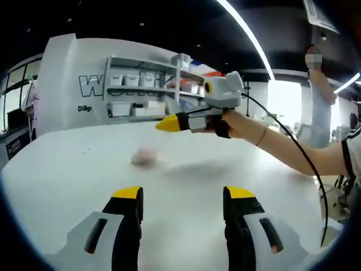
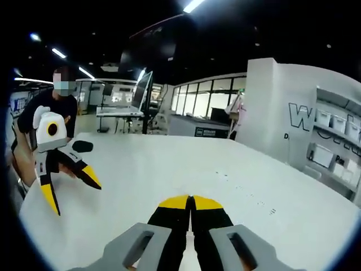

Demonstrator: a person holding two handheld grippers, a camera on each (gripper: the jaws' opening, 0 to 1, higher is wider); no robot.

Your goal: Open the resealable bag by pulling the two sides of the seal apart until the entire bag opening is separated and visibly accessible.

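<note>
On the white table lies a small pinkish blurred lump, possibly the bag; its seal cannot be made out. In the left gripper view my left gripper stands open near the table's front, well short of the lump. A hand holds my right gripper a little above and to the right of the lump, its yellow tips together. In the right gripper view the right gripper is shut with nothing visible between its jaws. The left gripper is at the left there, jaws spread.
A shelf with white bins and a white lettered wall stand beyond the table's far edge. A black cable trails from the right gripper. A dark flat object lies on the table near a person.
</note>
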